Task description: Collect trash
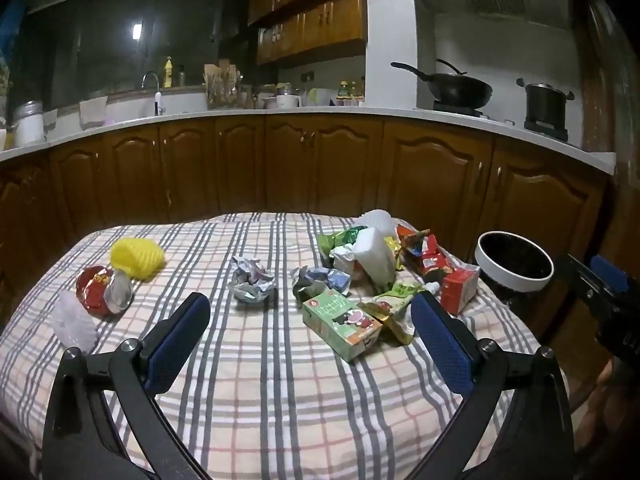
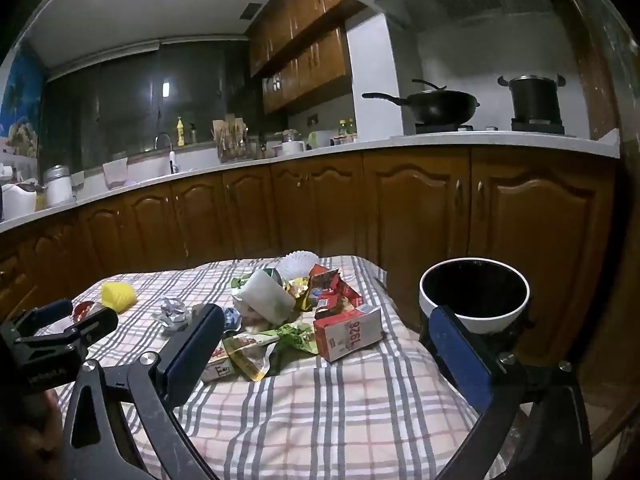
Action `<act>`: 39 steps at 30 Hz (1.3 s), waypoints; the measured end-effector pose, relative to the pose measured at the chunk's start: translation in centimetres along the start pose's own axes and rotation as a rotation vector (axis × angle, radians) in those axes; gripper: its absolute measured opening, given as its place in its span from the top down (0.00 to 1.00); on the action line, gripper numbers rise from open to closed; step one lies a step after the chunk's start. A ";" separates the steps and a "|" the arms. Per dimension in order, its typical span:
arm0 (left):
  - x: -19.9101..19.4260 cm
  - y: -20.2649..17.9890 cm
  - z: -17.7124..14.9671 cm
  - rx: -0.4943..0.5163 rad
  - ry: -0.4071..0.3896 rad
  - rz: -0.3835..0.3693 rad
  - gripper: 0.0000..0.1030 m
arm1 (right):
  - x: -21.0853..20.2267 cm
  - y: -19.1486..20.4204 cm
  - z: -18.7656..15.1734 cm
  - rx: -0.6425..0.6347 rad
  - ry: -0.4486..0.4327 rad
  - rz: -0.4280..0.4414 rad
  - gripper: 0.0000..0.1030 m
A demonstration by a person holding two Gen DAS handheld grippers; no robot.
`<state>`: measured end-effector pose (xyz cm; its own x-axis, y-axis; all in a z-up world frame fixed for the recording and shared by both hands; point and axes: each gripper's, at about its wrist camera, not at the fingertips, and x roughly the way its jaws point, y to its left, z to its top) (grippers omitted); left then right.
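Trash lies on a plaid-covered table. A green milk carton lies just ahead of my left gripper, which is open and empty above the cloth. Two crumpled paper balls lie in the middle. A red carton, wrappers and a white foam roll form a pile at the right. A yellow foam net and a red wrapper lie at the left. My right gripper is open and empty, near the red carton. A white-rimmed black bin stands off the table's right edge.
Brown kitchen cabinets run behind the table under a white counter. A wok and a pot sit on the stove at the right. A white foam net lies at the table's left edge.
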<state>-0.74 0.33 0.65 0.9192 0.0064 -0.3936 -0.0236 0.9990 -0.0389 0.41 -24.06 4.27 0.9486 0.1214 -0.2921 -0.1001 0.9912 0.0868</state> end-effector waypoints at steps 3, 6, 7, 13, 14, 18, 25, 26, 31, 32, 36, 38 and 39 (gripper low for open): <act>-0.1 0.0 0.1 0.000 -0.003 0.000 0.00 | 0.0 -0.1 0.0 -0.002 -0.001 -0.001 0.00; 0.0 0.0 0.2 0.001 -0.004 0.000 0.00 | 0.1 -0.1 -0.1 -0.005 -0.004 0.000 0.00; -0.1 -0.1 0.2 0.002 -0.004 0.001 0.00 | 0.2 -0.1 -0.2 -0.004 -0.002 -0.001 0.00; -0.1 0.0 0.2 -0.001 -0.004 -0.001 0.00 | 0.0 0.0 -0.1 -0.007 -0.002 0.000 0.00; -0.1 0.0 0.2 -0.002 -0.004 0.000 0.00 | 0.0 0.0 -0.1 -0.006 -0.002 0.001 0.00; -0.1 0.0 0.4 0.000 -0.003 0.000 0.00 | 0.0 0.1 -0.1 -0.008 -0.002 0.000 0.00; -0.1 0.0 0.2 -0.002 -0.006 -0.001 0.00 | 0.1 0.2 -0.1 -0.005 0.001 0.002 0.00; -0.1 0.0 0.2 -0.002 -0.005 -0.001 0.00 | 0.1 0.2 -0.2 -0.002 0.003 0.006 0.00; -0.1 0.2 0.4 -0.003 -0.003 -0.003 0.00 | 0.1 0.3 -0.2 -0.002 0.005 0.006 0.00; -0.1 0.2 0.5 -0.003 -0.002 -0.003 0.00 | 0.1 0.2 -0.2 -0.002 0.005 0.006 0.00; 0.0 0.0 0.1 -0.003 -0.003 -0.002 0.00 | 0.1 0.2 -0.2 -0.002 0.005 0.006 0.00; 0.0 -0.1 0.2 -0.004 -0.002 -0.002 0.00 | 0.1 0.1 -0.1 -0.001 0.006 0.006 0.00; 0.0 -0.1 0.2 -0.004 -0.001 -0.003 0.00 | 0.2 0.2 -0.2 -0.001 0.008 0.006 0.00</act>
<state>-0.66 0.26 0.83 0.9199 0.0035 -0.3922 -0.0226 0.9988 -0.0441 0.50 -23.84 4.03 0.9457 0.1279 -0.2989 -0.1062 0.9905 0.0877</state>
